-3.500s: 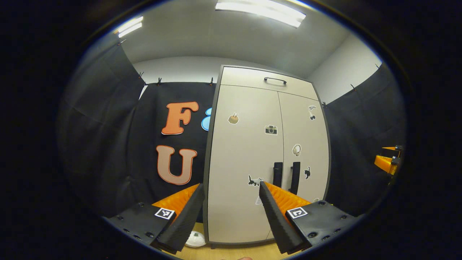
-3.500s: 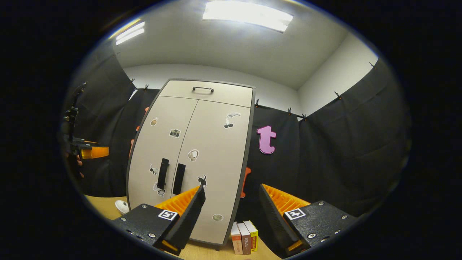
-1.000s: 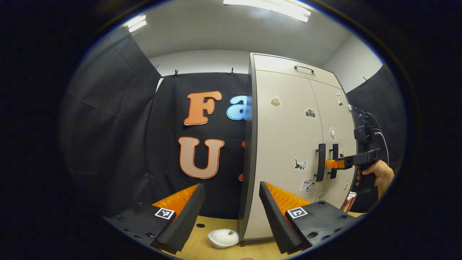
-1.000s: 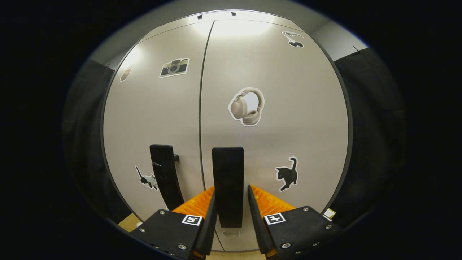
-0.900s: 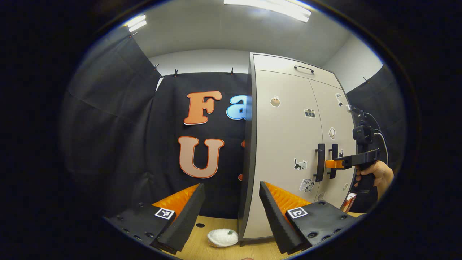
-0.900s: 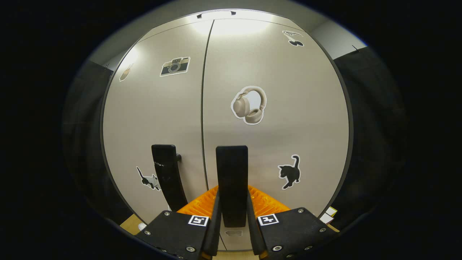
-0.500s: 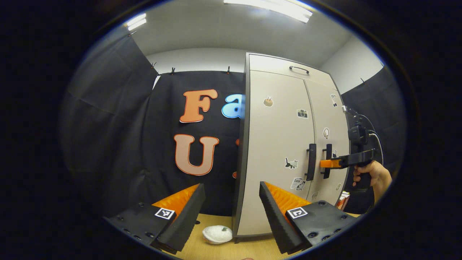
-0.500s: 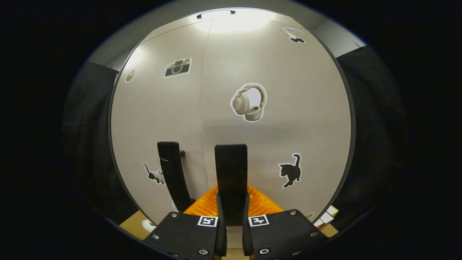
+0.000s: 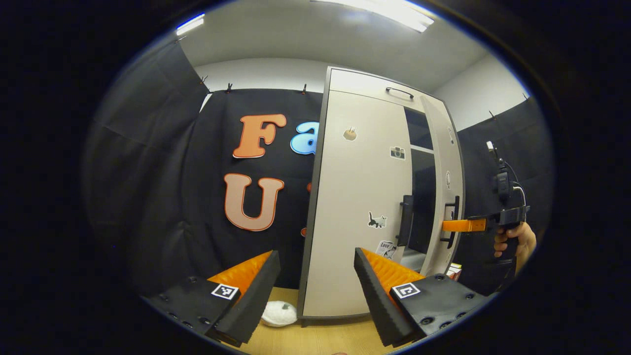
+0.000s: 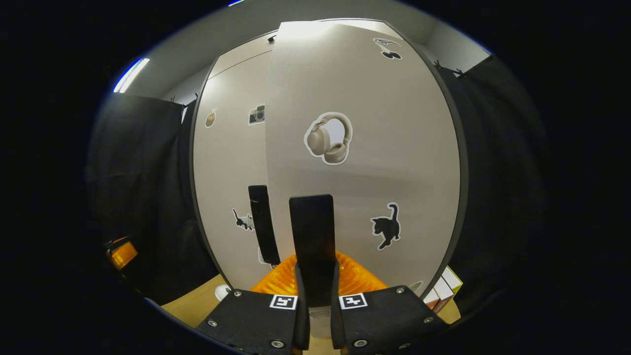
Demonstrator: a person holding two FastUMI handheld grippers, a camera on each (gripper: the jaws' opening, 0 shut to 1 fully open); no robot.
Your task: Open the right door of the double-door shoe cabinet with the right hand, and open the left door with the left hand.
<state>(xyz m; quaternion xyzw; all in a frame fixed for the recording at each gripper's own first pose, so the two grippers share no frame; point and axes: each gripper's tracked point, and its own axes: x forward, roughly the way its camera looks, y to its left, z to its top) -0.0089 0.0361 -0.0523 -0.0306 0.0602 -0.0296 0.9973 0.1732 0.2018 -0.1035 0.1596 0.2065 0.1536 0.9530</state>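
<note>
The beige shoe cabinet (image 9: 360, 207) stands on a wooden floor. Its right door (image 10: 365, 162) is swung partly out, and a dark gap (image 9: 421, 197) shows the inside behind it. My right gripper (image 10: 314, 291) is shut on the right door's black handle (image 10: 311, 236); in the left gripper view that gripper (image 9: 456, 225) shows at the far right with a hand (image 9: 515, 241) holding it. The left door (image 9: 362, 197) is closed, its black handle (image 9: 405, 220) untouched. My left gripper (image 9: 315, 291) is open, well back from the cabinet's left edge.
A white round object (image 9: 279, 313) lies on the floor by the cabinet's left foot. Several books (image 10: 443, 291) stand to the right of the cabinet. Black cloth walls enclose the booth on both sides. The cabinet has a top drawer with a handle (image 9: 399, 92).
My right gripper closed on the right door's handle and has pulled the door out from shut to partly open. My left gripper stayed open and shifted slightly.
</note>
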